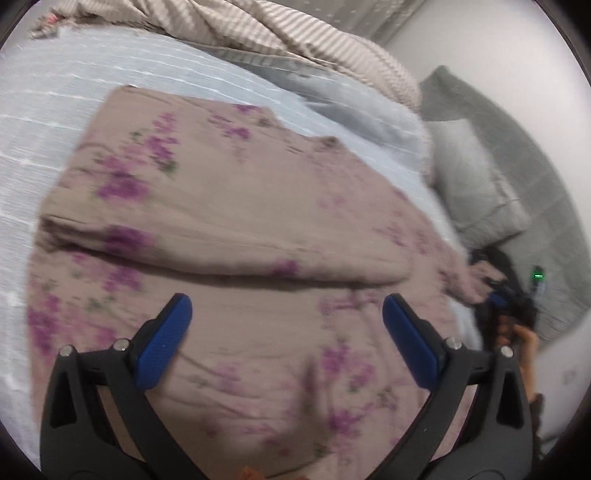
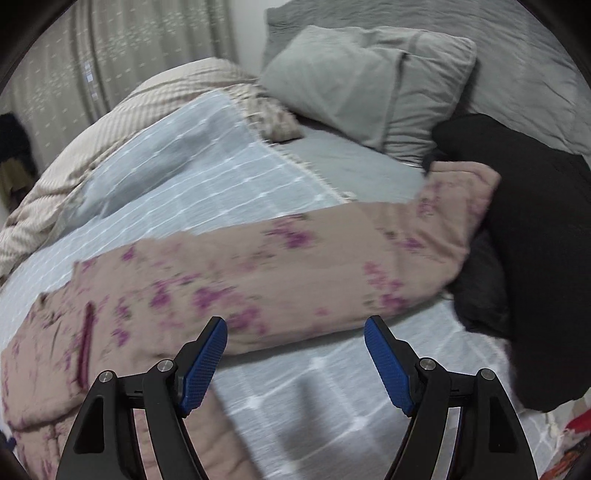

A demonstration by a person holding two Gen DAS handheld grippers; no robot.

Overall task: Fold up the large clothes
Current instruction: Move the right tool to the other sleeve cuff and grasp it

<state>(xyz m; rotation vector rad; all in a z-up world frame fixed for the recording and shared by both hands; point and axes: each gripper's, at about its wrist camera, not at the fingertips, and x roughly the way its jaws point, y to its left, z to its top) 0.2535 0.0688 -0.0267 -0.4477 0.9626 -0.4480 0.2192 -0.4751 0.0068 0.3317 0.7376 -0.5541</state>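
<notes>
A large beige garment with purple flowers (image 1: 236, 206) lies on the bed, folded over itself with a thick fold edge across the middle. My left gripper (image 1: 286, 314) is open and empty, just above the garment's near layer. In the right wrist view the same garment (image 2: 295, 258) stretches across the bed, one end resting against a black cloth. My right gripper (image 2: 295, 332) is open and empty, over the garment's near edge and the bedspread. The right gripper also shows in the left wrist view (image 1: 513, 295) at the garment's far right end, too small to judge.
A light blue checked bedspread (image 2: 207, 177) covers the bed. A striped beige blanket (image 1: 295, 33) is bunched at the far side. A grey pillow (image 2: 369, 81) lies by the headboard side. A black cloth pile (image 2: 528, 240) sits at the right.
</notes>
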